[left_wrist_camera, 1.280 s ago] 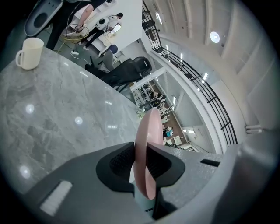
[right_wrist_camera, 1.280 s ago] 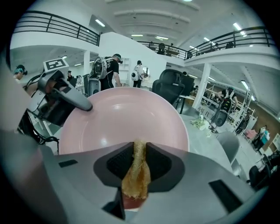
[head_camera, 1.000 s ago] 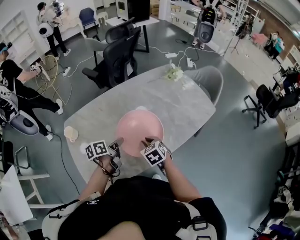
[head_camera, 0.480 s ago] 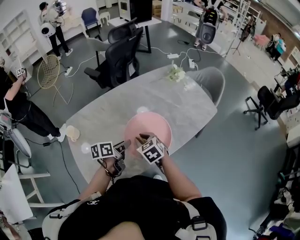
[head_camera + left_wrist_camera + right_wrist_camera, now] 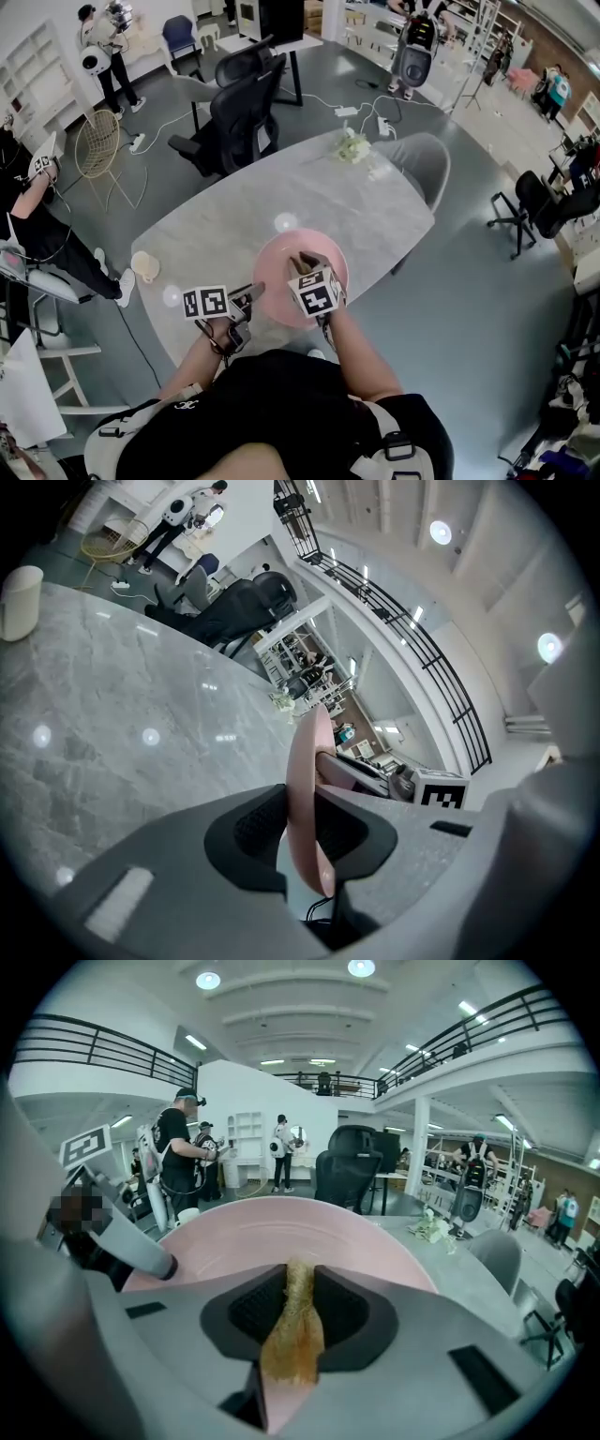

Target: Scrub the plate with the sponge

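A pink plate (image 5: 279, 262) sits tilted over the near edge of the grey marble table (image 5: 309, 192). My left gripper (image 5: 251, 296) has the plate's left rim (image 5: 306, 761) between its pads, and its jaws are opening. My right gripper (image 5: 306, 259) reaches over the plate's inside (image 5: 281, 1227) from the near side. It is shut on a flattened yellow-brown sponge (image 5: 292, 1326), whose far end lies against the plate. In the head view the sponge is hidden by the right gripper's marker cube.
A cream cup (image 5: 142, 267) stands on the table's left end, also seen as a cup (image 5: 19, 600) far left. White flowers (image 5: 349, 145) lie at the far end. Black office chairs (image 5: 234, 117) and a grey chair (image 5: 422, 159) ring the table. People stand at the left.
The plate has shifted slightly right across the table. My right gripper with the sponge has moved forward, further over the plate. The left gripper stays on the rim.
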